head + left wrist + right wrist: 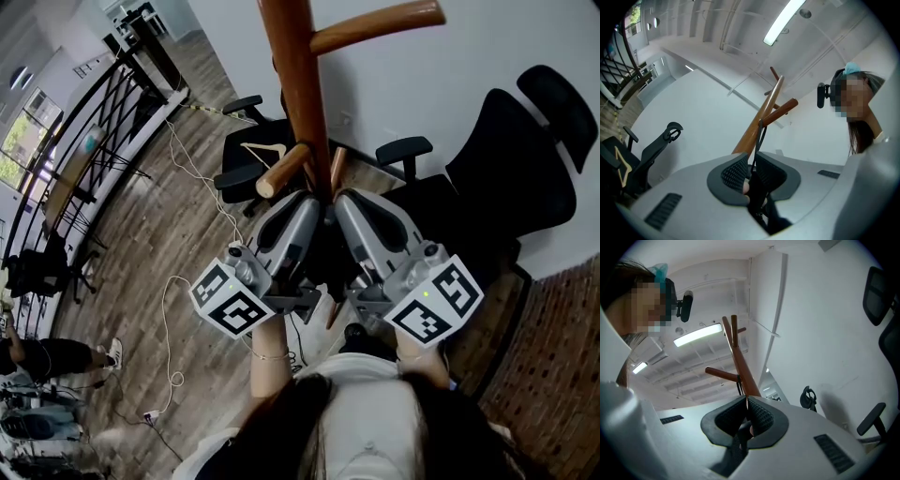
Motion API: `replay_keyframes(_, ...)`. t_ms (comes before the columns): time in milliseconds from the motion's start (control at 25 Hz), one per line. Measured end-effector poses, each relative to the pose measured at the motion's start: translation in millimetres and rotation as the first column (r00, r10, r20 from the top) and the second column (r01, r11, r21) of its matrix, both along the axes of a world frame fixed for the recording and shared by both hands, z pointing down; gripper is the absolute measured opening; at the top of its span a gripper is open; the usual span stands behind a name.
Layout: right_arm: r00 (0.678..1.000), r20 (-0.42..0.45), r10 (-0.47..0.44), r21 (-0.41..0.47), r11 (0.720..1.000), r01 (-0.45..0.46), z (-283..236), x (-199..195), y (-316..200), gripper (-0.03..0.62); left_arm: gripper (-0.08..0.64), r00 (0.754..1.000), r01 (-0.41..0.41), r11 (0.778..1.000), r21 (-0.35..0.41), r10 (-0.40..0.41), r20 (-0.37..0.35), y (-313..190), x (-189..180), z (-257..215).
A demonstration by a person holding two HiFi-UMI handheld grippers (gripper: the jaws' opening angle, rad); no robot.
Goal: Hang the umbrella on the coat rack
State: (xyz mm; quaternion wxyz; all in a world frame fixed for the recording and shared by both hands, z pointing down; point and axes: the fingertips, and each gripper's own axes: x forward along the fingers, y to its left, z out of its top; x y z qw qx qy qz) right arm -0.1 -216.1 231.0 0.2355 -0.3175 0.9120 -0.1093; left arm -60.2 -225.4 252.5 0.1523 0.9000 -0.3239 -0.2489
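Umbrella (323,246) shows in the head view only as a dark mass squeezed between the left tool (298,208) and the right tool (356,206). The two stand side by side just below the wooden coat rack (298,84), whose pole rises toward 12 o'clock. Black office chairs (506,159) stand at 3 o'clock by the wall, and a cable (169,309) lies on the floor (169,234) at 9 o'clock. In the left gripper view the two pads are pressed nearly together on the dark body of the umbrella. A thin strap (759,138) runs from them up toward 12 o'clock to a peg (780,108), and it goes around the peg just beside the pole. In the right gripper view the pads meet at their tips and pinch the umbrella by this same dark strap, and its loop hangs on the peg at 12 o'clock. I judge that the hanging step is almost finished, because the loop seems to sit on the peg. The next move calls for lowering gently until the strap carries the weight, then opening both tools. No container takes part here; only the peg holds something, namely the strap.
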Motion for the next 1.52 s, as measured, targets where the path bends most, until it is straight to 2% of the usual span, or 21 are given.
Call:
replay_keyframes(240, 1.000, -0.020, 0.001, -0.008, 1.000, -0.001, 3.4, -3.5, 15.4, 0.037, 0.044, 0.998, 0.064, 0.998, -0.030, -0.063, 0.015, 5.8, -9.1, 9.1)
replay_keyframes(400, 1.000, -0.028, -0.009, -0.019, 1.000, 0.009, 7.0, -5.6, 27.3, 0.037, 0.044, 0.996, 0.083, 0.996, -0.028, -0.082, 0.042, 17.3, -9.7, 12.5)
replay_keyframes(600, 0.999, -0.051, 0.003, -0.025, 1.000, -0.004, 12.7, -4.9, 43.5, 0.035, 0.044, 0.987, 0.144, 0.989, -0.024, -0.142, 0.078, 31.9, -9.9, 18.2)
replay_keyframes(960, 0.996, -0.087, 0.016, -0.041, 0.999, -0.020, 20.3, -11.4, 74.2, 0.035, 0.044, 0.982, 0.150, 0.989, -0.001, -0.149, 0.113, 67.4, -12.1, 19.0)
replay_keyframes(1360, 0.987, -0.151, 0.061, -0.024, 0.998, -0.065, 21.4, -20.3, 118.3, 0.035, 0.032, 0.963, 0.177, 0.983, 0.037, -0.181, 0.198, 115.1, -11.3, 19.6)
replay_keyframes(1520, 0.980, -0.183, 0.074, -0.026, 0.996, -0.080, 24.7, -29.1, 134.2, 0.035, 0.026, 0.961, 0.190, 0.981, 0.033, -0.193, 0.198, 132.2, -20.4, 19.8)
